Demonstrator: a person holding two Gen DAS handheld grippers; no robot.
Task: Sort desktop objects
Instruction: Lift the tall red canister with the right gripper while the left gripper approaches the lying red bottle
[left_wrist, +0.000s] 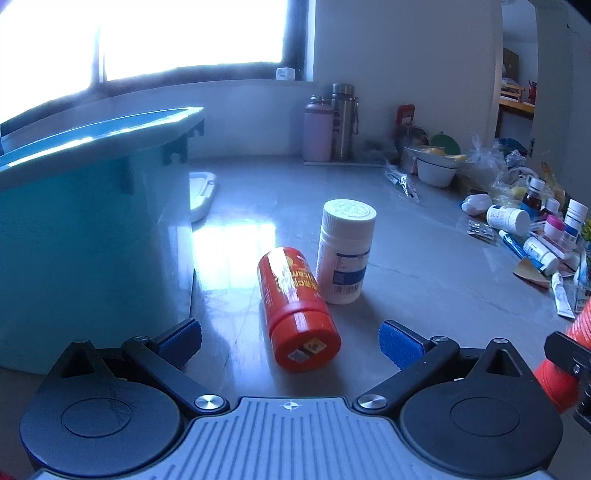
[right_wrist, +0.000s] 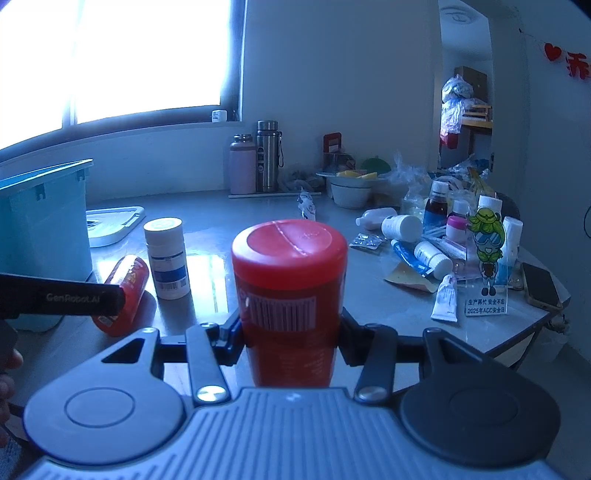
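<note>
A red bottle (left_wrist: 297, 308) lies on its side on the grey table, right in front of my open left gripper (left_wrist: 290, 341), between its blue pads. A white pill bottle (left_wrist: 345, 251) stands upright just behind it; both also show in the right wrist view, the red one (right_wrist: 123, 291) lying and the white one (right_wrist: 167, 256) upright. My right gripper (right_wrist: 291, 330) is shut on a second red bottle (right_wrist: 290, 291), held upright above the table. This bottle and part of the right gripper show at the right edge of the left wrist view (left_wrist: 570, 354).
A teal bin (left_wrist: 88, 229) stands at the left with a white lid (right_wrist: 110, 225) behind it. Several medicine bottles, tubes and blister packs (right_wrist: 436, 243) lie at the right, with a phone (right_wrist: 541, 286) near the table edge. Two flasks (right_wrist: 255, 162) and a bowl (right_wrist: 349, 192) stand at the back.
</note>
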